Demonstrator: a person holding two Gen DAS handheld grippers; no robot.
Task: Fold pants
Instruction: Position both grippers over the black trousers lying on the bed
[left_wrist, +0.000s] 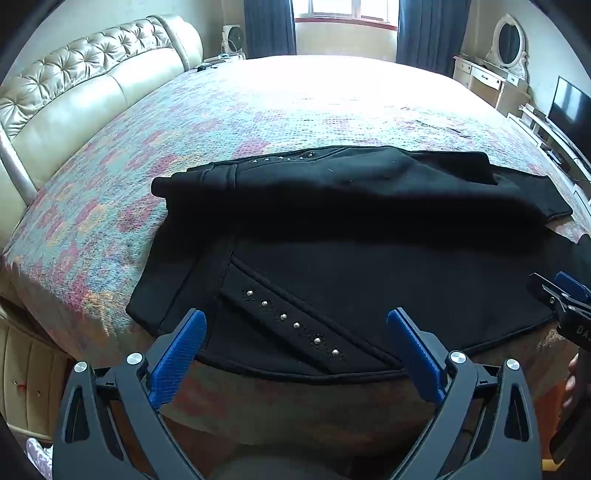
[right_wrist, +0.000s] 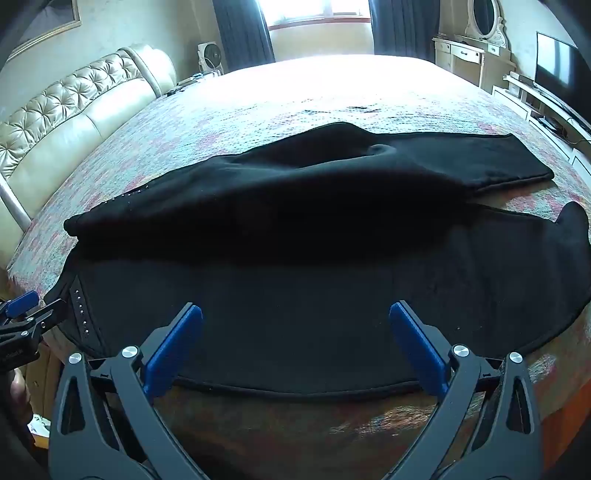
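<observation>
Black pants (left_wrist: 351, 236) lie across the near part of a bed, waist to the left and leg ends to the right. A studded pocket strip (left_wrist: 291, 323) marks the near leg. The far leg lies partly bunched over the near one. My left gripper (left_wrist: 295, 325) hovers open over the near hem edge by the studs, nothing between its blue pads. In the right wrist view the pants (right_wrist: 314, 258) spread wide, and my right gripper (right_wrist: 295, 317) hangs open above the near leg's edge. Each gripper shows at the other view's side: the right gripper (left_wrist: 561, 291) and the left gripper (right_wrist: 26, 306).
The bed has a multicoloured patterned cover (left_wrist: 192, 122) and a tufted cream headboard (left_wrist: 74, 81) on the left. A dresser with an oval mirror (left_wrist: 508, 40) and a TV (left_wrist: 570, 107) stand to the right. A window with dark curtains (left_wrist: 347, 22) is behind.
</observation>
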